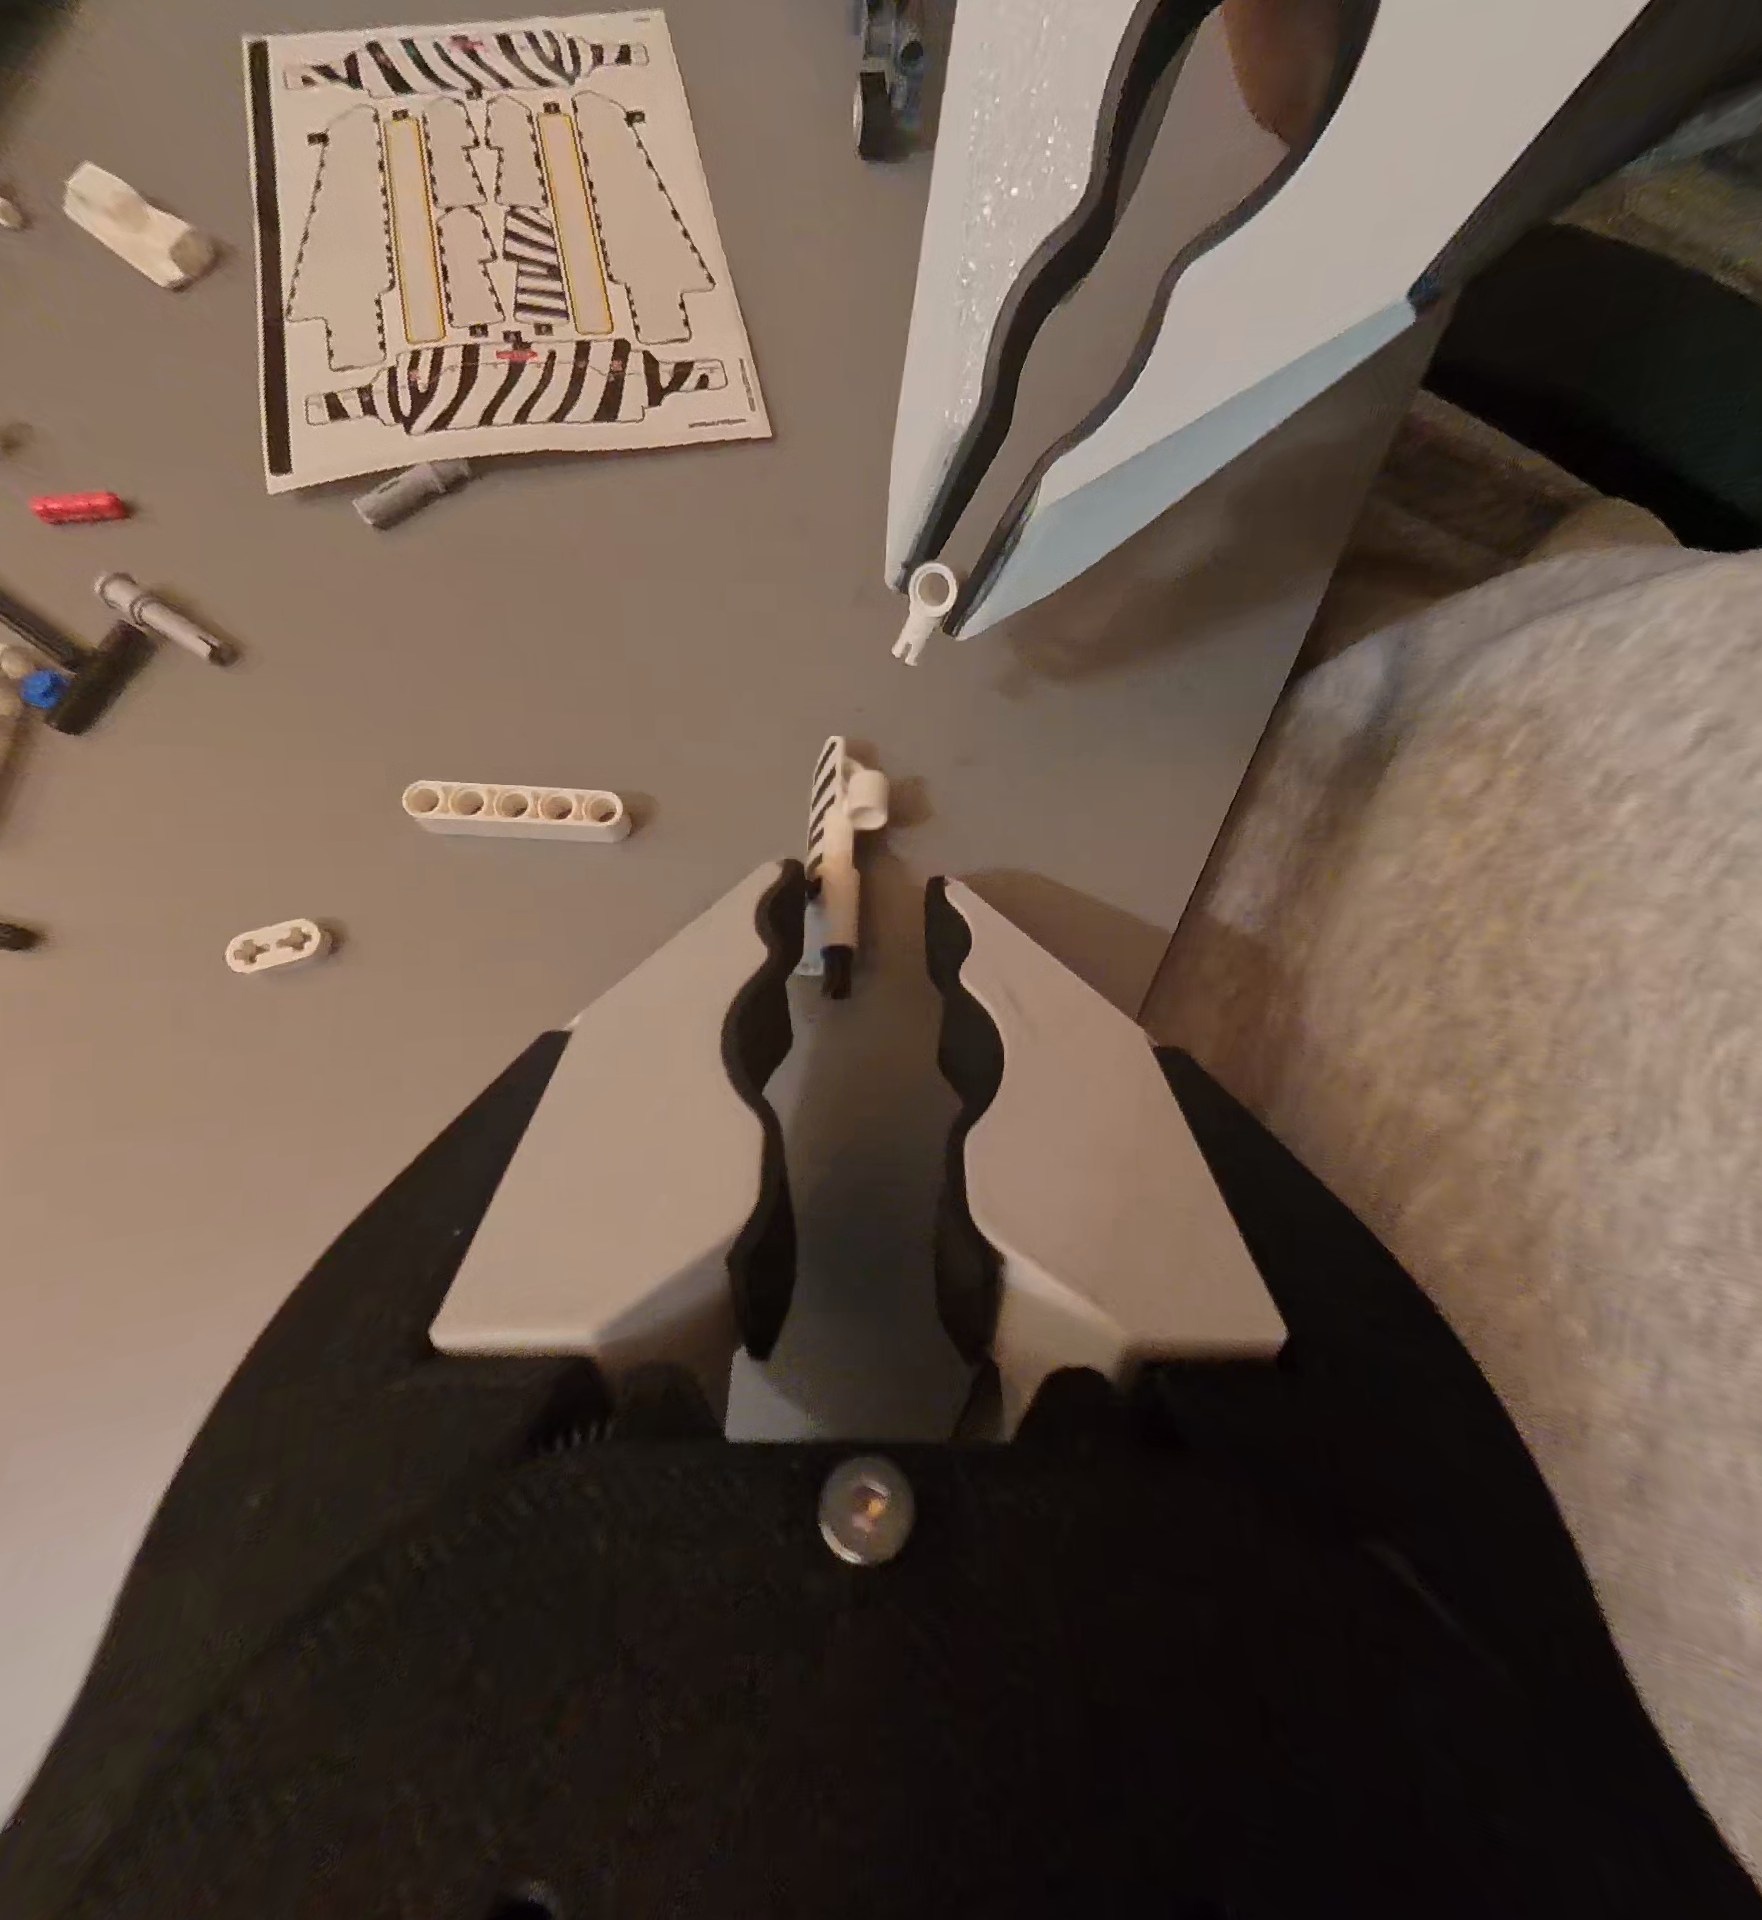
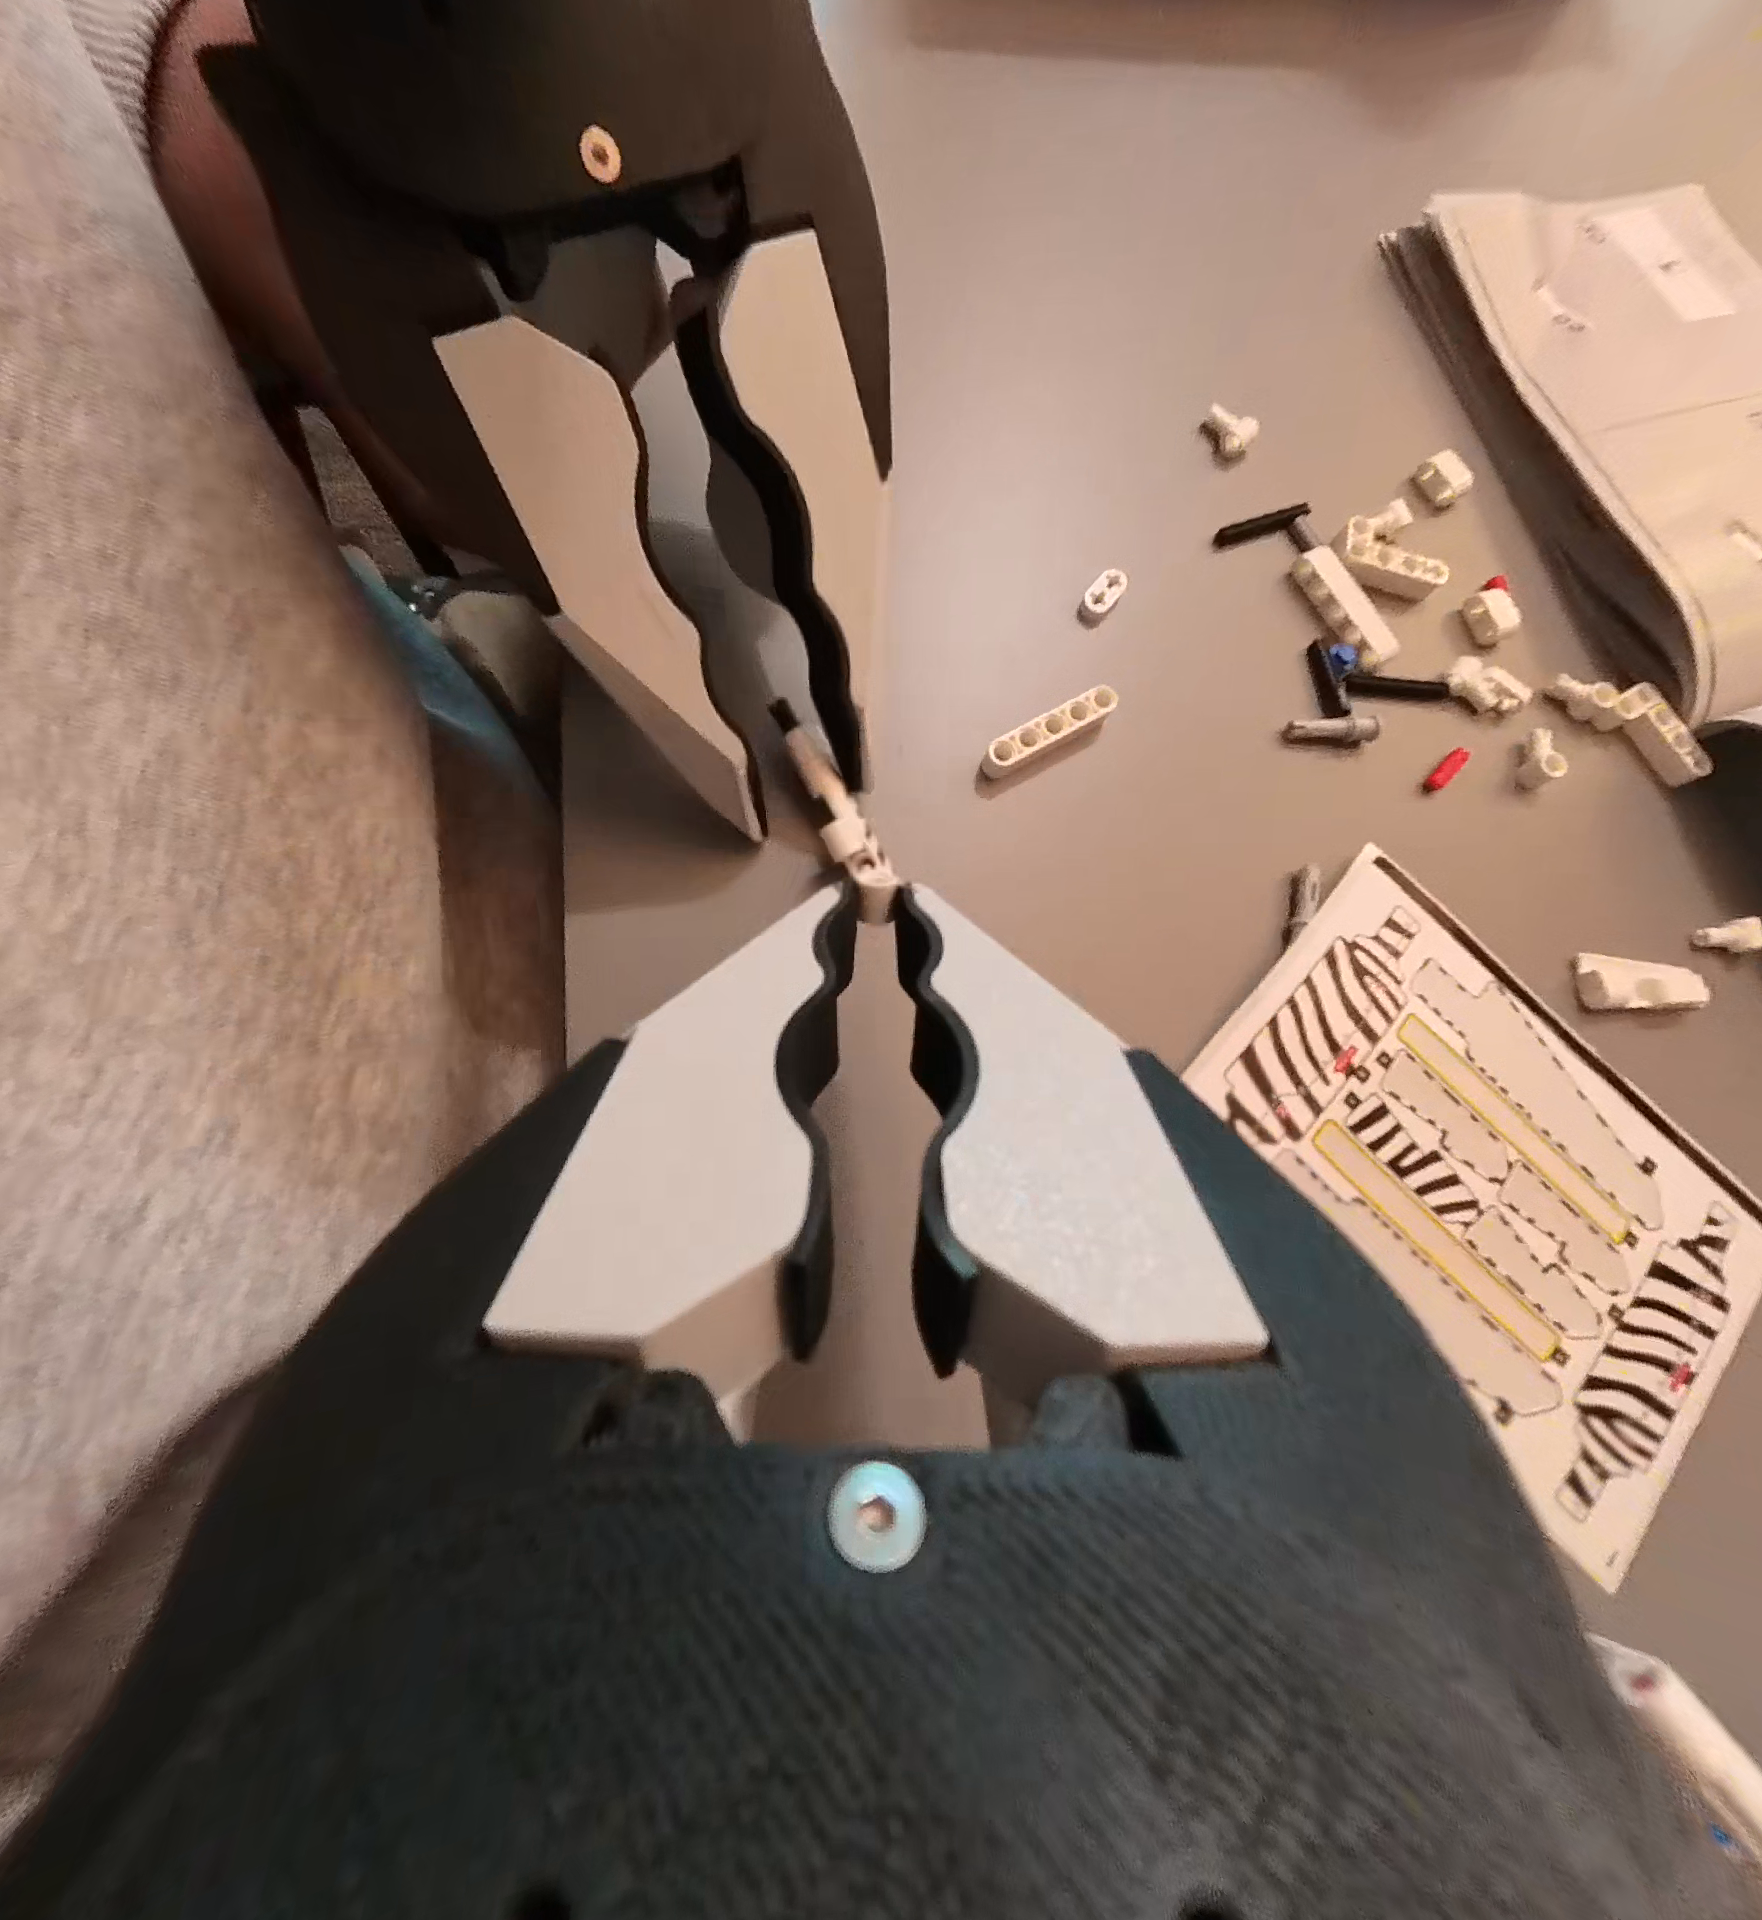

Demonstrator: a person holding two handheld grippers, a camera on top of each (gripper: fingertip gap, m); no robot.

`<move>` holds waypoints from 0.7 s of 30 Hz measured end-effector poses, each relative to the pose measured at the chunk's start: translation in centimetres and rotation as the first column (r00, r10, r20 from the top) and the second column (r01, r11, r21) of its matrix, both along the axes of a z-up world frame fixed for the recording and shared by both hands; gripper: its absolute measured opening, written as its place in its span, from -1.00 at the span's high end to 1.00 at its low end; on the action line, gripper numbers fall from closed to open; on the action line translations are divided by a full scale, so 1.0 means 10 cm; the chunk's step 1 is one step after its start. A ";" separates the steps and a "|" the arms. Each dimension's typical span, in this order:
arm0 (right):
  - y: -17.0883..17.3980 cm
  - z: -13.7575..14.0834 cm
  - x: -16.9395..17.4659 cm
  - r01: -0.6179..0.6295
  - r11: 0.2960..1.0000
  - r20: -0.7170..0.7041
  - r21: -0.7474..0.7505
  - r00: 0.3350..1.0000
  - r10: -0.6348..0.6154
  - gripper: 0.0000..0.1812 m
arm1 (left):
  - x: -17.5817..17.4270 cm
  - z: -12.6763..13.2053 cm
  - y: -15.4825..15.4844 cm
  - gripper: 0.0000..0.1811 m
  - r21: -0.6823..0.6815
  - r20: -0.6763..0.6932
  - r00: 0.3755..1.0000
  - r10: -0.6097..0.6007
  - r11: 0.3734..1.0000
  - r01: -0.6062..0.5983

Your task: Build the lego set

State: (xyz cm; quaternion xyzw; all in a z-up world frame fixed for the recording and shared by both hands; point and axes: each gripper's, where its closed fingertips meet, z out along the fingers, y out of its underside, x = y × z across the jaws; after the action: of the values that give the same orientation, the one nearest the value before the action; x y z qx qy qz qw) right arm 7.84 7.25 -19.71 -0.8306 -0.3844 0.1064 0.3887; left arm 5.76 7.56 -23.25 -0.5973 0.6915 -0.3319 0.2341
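Note:
My left gripper is open low over the grey table. A small zebra-striped Lego piece with a white connector lies between its jaws, against the left pad; I cannot tell whether it rests on the table. My right gripper is shut on a small white pin connector. In the left wrist view that gripper comes down from above with the connector a short way beyond the striped piece. In the right wrist view the left gripper and striped piece are just ahead.
A zebra sticker sheet, a white five-hole beam and a two-hole link lie on the table. Several loose parts sit by an instruction booklet. A person's grey garment borders the table edge.

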 end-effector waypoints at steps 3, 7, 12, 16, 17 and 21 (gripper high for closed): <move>-0.01 -0.09 0.00 0.000 1.000 0.018 -0.021 1.000 0.000 0.94 | 0.01 -0.02 -0.01 0.79 -0.032 -0.009 1.000 0.001 0.999 -0.001; 0.00 -0.14 0.00 0.010 0.999 0.039 -0.043 0.999 -0.008 0.94 | 0.03 -0.02 0.01 0.84 -0.090 -0.006 1.000 0.023 0.996 -0.024; -0.06 -0.20 0.01 -0.021 0.994 0.124 -0.107 0.992 0.034 0.94 | 0.04 0.00 0.01 0.84 -0.177 -0.011 1.000 0.018 0.984 -0.019; -0.05 -0.14 -0.03 -0.098 0.994 0.160 -0.044 0.982 0.104 0.94 | 0.03 0.03 -0.03 0.83 -0.245 -0.004 1.000 0.002 0.969 -0.003; -0.05 -0.11 -0.06 -0.137 0.990 0.160 -0.022 0.977 0.138 0.94 | 0.03 0.05 -0.03 0.83 -0.277 0.000 1.000 0.000 0.961 0.000; -0.02 -0.10 -0.11 -0.216 0.976 0.213 0.023 0.955 0.207 0.94 | 0.00 0.13 -0.05 0.83 -0.423 0.024 1.000 -0.008 0.906 0.018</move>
State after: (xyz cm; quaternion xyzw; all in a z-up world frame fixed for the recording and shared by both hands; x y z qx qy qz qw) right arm 6.78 7.04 -20.66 -0.7820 -0.5123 0.0505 0.3514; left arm 5.80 7.03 -21.94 -0.6256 0.6046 -0.4819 0.1041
